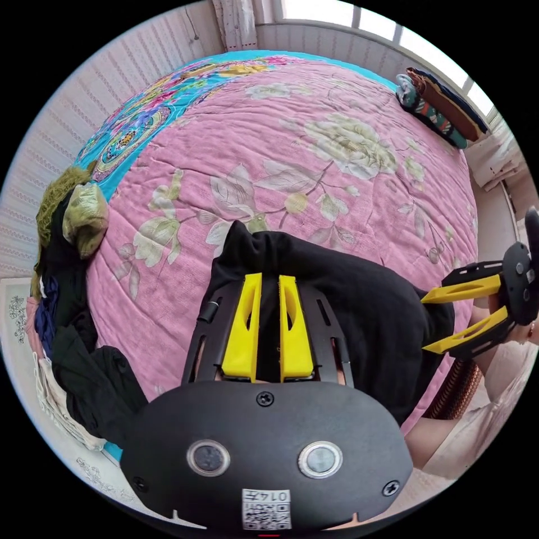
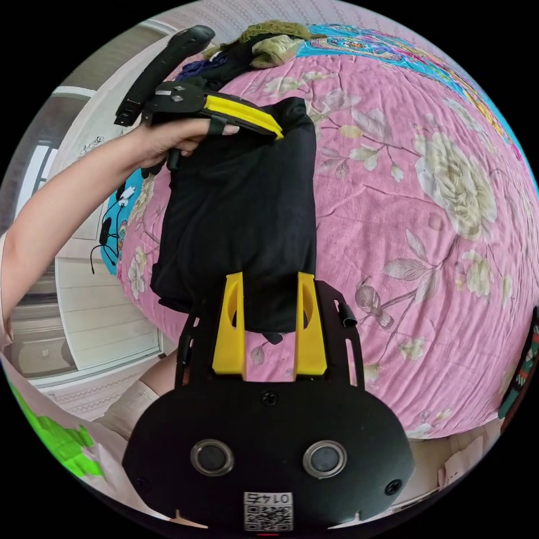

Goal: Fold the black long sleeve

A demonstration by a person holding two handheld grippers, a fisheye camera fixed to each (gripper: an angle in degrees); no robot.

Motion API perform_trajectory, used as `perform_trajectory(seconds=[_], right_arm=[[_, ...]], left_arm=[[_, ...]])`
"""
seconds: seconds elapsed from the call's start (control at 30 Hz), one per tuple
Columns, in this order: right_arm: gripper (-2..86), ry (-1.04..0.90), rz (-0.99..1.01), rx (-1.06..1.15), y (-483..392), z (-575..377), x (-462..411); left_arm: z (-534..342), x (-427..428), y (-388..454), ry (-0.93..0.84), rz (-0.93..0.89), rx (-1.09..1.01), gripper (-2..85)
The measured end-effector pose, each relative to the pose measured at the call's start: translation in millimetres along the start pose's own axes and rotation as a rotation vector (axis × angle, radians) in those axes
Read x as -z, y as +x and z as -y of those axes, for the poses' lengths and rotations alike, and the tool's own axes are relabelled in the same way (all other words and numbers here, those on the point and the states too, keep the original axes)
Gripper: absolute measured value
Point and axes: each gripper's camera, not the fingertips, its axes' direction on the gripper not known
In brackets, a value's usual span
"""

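- Pinching the near edge of the black long sleeve (image 1: 337,303), the left gripper (image 1: 270,281) has its two yellow jaws squeezed close together on the cloth, low in the left gripper view at about 6 o'clock.
- In the right gripper view, the right gripper (image 2: 270,281) sits at 6 o'clock with its yellow jaws spread wide apart. The shirt's near end lies between them, and they do not press on it.
- The black long sleeve (image 2: 241,208) is folded into a thick bundle. It lies on the pink flowery blanket (image 2: 426,236), close to the bed's edge.
- At about 11 o'clock in the right gripper view, a hand (image 2: 168,140) holds the left gripper (image 2: 269,126), which is clamped on the far end of the shirt.
- At 3 o'clock in the left gripper view, the right gripper (image 1: 429,323) shows with its jaws apart, just beside the shirt.
- Farther off, at 9 o'clock in the left gripper view, a pile of clothes (image 1: 73,269) sits at the bed's side.
- At 1 o'clock, far away, some folded cloth (image 1: 438,106) lies near the window.
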Motion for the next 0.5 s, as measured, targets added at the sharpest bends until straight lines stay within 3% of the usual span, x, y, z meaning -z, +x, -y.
perform_trajectory(seconds=[0.17, 0.3, 0.5], right_arm=[[13.6, -0.001, -0.010, 0.009, 11.4, 1.5, 12.2], [13.6, 0.007, 0.000, 0.006, 24.5, -1.7, 24.8], [13.3, -0.024, 0.081, -0.034, 53.0, -7.0, 23.9]], left_arm=[[-56.6, 27.8, -29.3, 0.142, -0.161, 0.215, 12.4], [-149.3, 61.3, -31.2, 0.257, -0.100, 0.371, 13.6], [-290.8, 62.4, -2.7, 0.160, -0.116, 0.621, 13.2]])
